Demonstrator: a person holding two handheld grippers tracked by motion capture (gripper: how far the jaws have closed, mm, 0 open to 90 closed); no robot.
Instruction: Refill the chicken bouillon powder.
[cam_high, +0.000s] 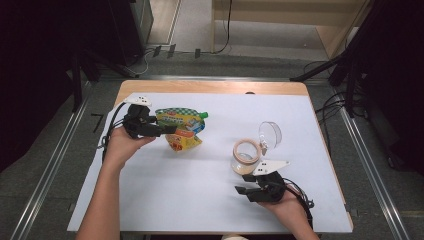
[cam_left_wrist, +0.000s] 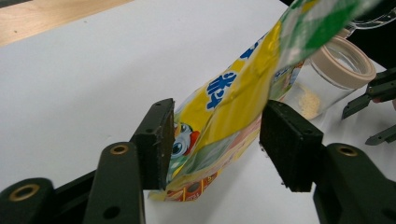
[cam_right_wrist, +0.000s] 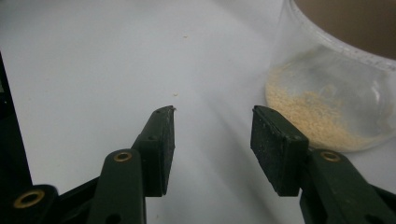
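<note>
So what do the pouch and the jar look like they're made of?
The pouch looks like thin printed plastic film, glossy: it creases, bends and shines between the left gripper's jaws. The jar looks like clear glass or hard clear plastic, I can't tell which; the pale grains at its bottom show through the wall. Its beige rim looks matte, perhaps rubber or plastic.

A white sheet covers most of a light wooden table, whose bare far edge shows beyond it. Grey carpeted floor surrounds the table, with black cables lying at the right and a pale wooden furniture frame farther back.
</note>
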